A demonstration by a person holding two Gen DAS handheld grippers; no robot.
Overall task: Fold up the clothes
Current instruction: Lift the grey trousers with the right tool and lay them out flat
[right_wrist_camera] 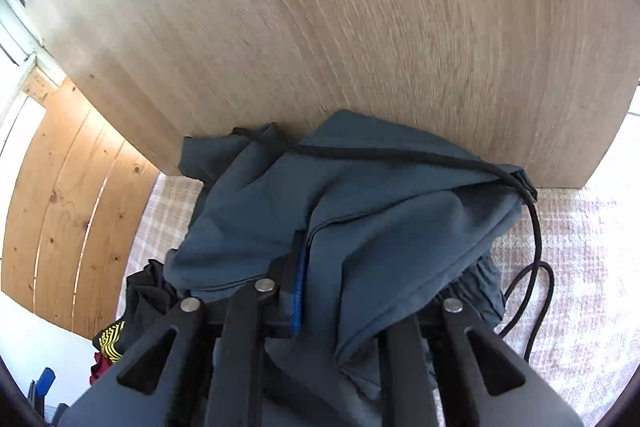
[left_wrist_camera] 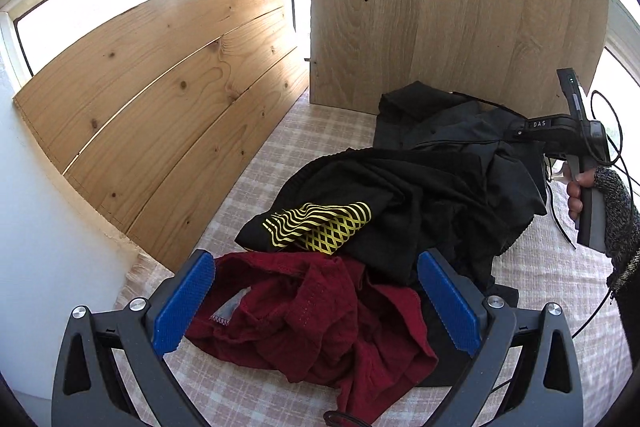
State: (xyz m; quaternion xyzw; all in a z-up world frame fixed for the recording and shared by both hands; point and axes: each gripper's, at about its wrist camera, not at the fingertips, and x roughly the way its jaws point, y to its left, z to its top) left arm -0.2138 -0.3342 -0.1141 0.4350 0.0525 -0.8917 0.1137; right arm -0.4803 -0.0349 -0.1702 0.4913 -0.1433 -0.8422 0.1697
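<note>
Blue-grey garment [right_wrist_camera: 360, 227] draped over your R gripper [right_wrist_camera: 320, 291], jaw state can't tell, your L gripper [left_wrist_camera: 316, 303] jaws apart over maroon top [left_wrist_camera: 320, 331], black tee [left_wrist_camera: 400, 195] behind, no containers.

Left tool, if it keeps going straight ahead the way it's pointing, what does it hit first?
Most likely the dark red garment lying crumpled between its open fingers, with the black garment with the yellow print just behind; depth is hard to judge.

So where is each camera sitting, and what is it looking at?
Left wrist: sits on the left gripper, jaws open, facing the red garment; a hand shows.
Right wrist: sits on the right gripper, facing the blue-grey garment draped over its fingers.
Both show the oak board and checked cloth.
</note>
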